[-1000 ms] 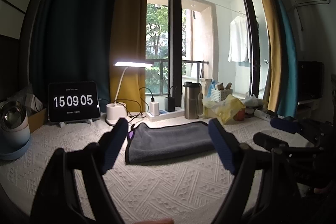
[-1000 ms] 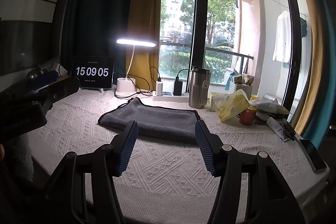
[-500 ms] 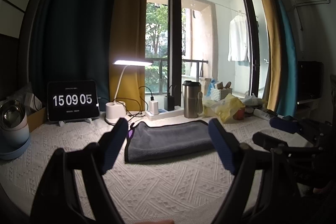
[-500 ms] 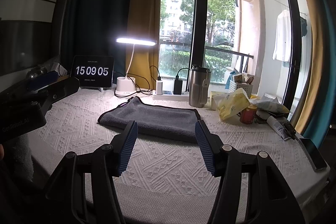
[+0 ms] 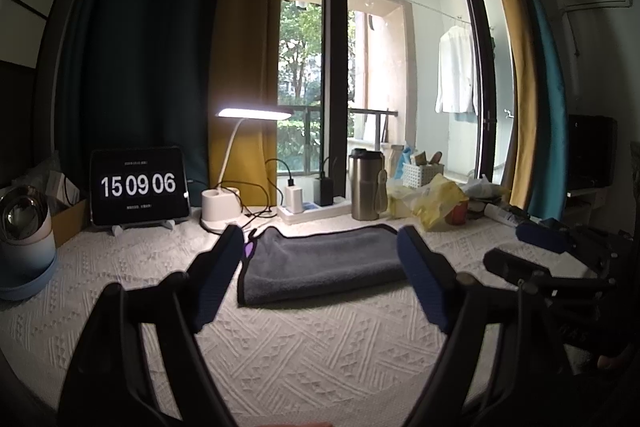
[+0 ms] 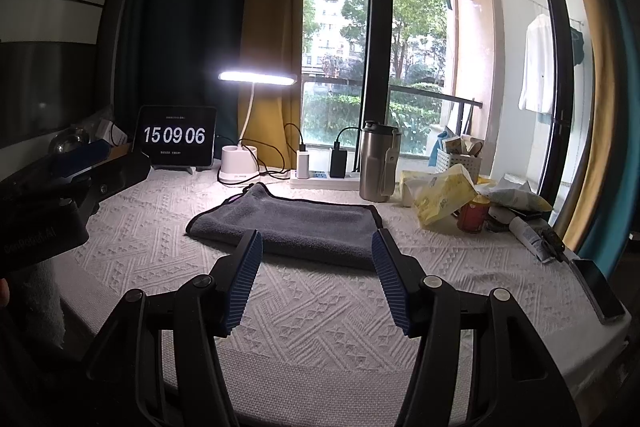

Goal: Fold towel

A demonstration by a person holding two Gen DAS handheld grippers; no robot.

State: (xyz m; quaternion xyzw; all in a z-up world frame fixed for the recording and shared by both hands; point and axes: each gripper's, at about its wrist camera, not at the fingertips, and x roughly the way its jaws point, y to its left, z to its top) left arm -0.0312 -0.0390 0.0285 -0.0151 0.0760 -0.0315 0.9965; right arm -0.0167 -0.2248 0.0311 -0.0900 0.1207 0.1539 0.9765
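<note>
A grey towel point(image 5: 320, 263) lies folded in a flat rectangle on the white textured table cover point(image 5: 304, 347); it also shows in the right wrist view point(image 6: 292, 227). My left gripper point(image 5: 320, 267) is open and empty, held short of the towel's near edge. My right gripper point(image 6: 316, 263) is open and empty, also just short of the towel's near edge. The right gripper shows at the right in the left wrist view point(image 5: 540, 239). The left gripper shows at the left in the right wrist view point(image 6: 80, 167).
Along the back stand a tablet clock point(image 6: 176, 137), a lit desk lamp point(image 6: 240, 167), a power strip with chargers point(image 6: 324, 179), a steel tumbler point(image 6: 374, 167), yellow bags point(image 6: 440, 199), a red can point(image 6: 474, 215) and a basket point(image 6: 458, 159). A phone point(image 6: 598, 291) lies at the right edge.
Both grippers stay nearly still and open. The left wrist view shifts very slightly. The clock advances one second.
</note>
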